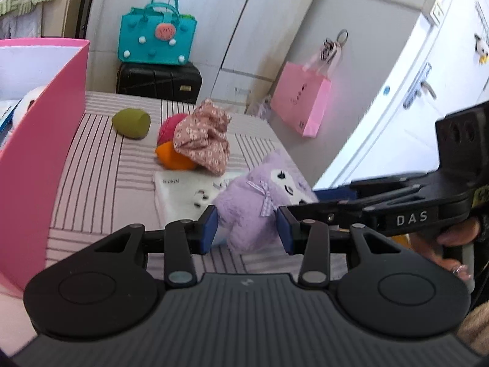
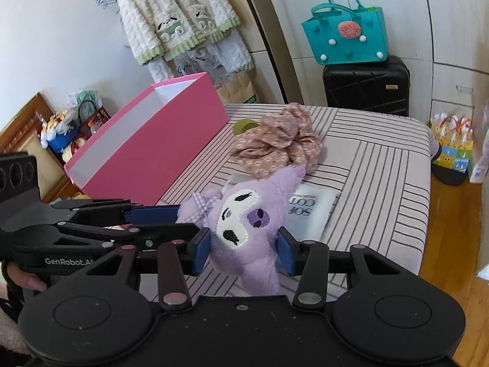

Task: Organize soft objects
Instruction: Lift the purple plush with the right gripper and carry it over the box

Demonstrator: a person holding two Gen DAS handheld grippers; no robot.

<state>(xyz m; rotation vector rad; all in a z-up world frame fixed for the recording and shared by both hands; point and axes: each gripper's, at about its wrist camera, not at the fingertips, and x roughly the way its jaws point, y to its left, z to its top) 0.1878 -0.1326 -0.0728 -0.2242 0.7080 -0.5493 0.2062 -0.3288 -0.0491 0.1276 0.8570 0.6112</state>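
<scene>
Right wrist view, bottom centre: right tool (image 2: 244, 249) clenched on the purple plush toy (image 2: 244, 226), blue pads pressed into its sides just below the white face. The toy stands up between the pads, ears pointing to the upper right, a checked bow at its left.

Left wrist view, lower centre: left tool (image 1: 247, 229) grips the same plush toy (image 1: 253, 211), its pads pressing in on either side. Both tools hold it at once. The right tool enters that frame from the right edge, a hand (image 1: 455, 238) on its handle.

The toy sits over the near part of a striped bed (image 2: 382, 183). Cannot tell whether it still touches the bed.

Just behind the toy: a flat white packet (image 2: 311, 211) with printed lettering, lying on the bed.

Mid-frame, beyond the packet: a floral pink cloth bundle (image 2: 278, 140), crumpled. In the left wrist view it lies against a red and orange soft ball (image 1: 171, 140). A green soft object (image 1: 131, 122) sits to the left of these, apart from them.

Left of frame: an open pink box (image 2: 146, 140) on the bed.

Far back: a black suitcase (image 2: 366, 85) with a teal bag (image 2: 345, 33) on top.
</scene>
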